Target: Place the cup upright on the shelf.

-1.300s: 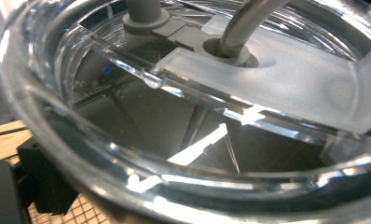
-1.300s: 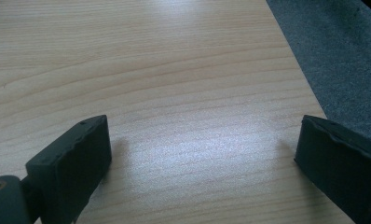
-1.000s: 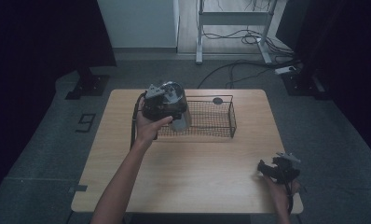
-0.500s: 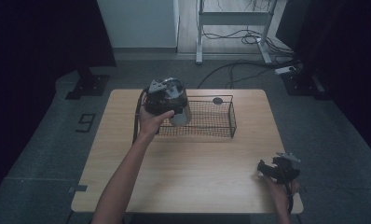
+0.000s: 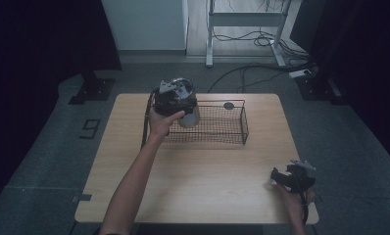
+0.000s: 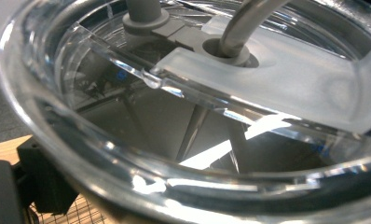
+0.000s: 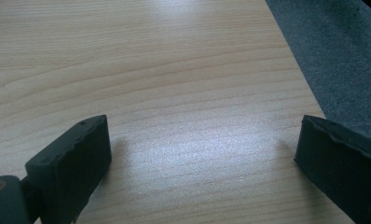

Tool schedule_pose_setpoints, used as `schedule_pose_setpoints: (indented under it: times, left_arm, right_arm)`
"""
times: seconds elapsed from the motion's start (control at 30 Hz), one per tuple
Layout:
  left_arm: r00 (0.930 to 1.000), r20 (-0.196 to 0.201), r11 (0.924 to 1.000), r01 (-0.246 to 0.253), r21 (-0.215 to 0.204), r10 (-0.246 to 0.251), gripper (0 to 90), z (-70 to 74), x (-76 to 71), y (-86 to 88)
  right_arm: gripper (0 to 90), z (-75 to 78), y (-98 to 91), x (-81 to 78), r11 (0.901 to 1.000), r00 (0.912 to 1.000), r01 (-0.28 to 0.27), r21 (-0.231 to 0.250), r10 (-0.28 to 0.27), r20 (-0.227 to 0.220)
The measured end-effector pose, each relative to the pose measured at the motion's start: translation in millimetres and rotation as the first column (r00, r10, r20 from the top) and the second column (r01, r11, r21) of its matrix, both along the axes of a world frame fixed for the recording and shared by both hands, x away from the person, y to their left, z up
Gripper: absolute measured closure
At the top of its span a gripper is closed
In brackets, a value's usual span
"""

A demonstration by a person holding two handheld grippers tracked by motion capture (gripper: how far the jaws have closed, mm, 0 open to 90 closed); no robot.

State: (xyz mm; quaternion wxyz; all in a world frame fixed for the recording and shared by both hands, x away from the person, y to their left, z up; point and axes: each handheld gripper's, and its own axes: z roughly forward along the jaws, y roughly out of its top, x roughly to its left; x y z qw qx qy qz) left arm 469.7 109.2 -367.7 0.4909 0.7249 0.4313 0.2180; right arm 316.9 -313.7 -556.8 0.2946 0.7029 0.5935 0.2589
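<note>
A steel tumbler [image 5: 190, 116] with a clear lid [image 6: 267, 79] and a grey straw [image 6: 249, 18] hangs at the left end of a black wire basket [image 5: 222, 125]. My left gripper [image 5: 173, 98] is shut on the tumbler, holding it near the rim; one black jaw shows at the lower left of the left gripper view, and the lid sits very close to that camera. My right gripper [image 5: 281, 177] rests near the table's front right corner. It stands open [image 7: 202, 135] over bare wood, with nothing between its jaws.
The light wooden table [image 5: 203, 171] carries the basket at its back middle. A small dark disc [image 5: 228, 105] lies by the basket's far rim. Dark carpet surrounds the table; a desk frame and cables [image 5: 252, 39] stand behind it.
My left hand has shifted slightly with the tumbler, toward the basket's left end and a little lower. The right gripper has stayed put.
</note>
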Motion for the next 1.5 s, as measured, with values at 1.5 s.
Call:
schedule_pose_setpoints:
  times: [1.5]
  left_arm:
    - [0.9822, -0.152, 0.9893, -0.094, 0.112, 0.111, 4.0, -88.7, 40.5, -21.3]
  right_arm:
    - [3.3, 0.0, 0.0, 0.0, 1.0000, 1.0000, 0.000, 0.000, 0.000, 0.000]
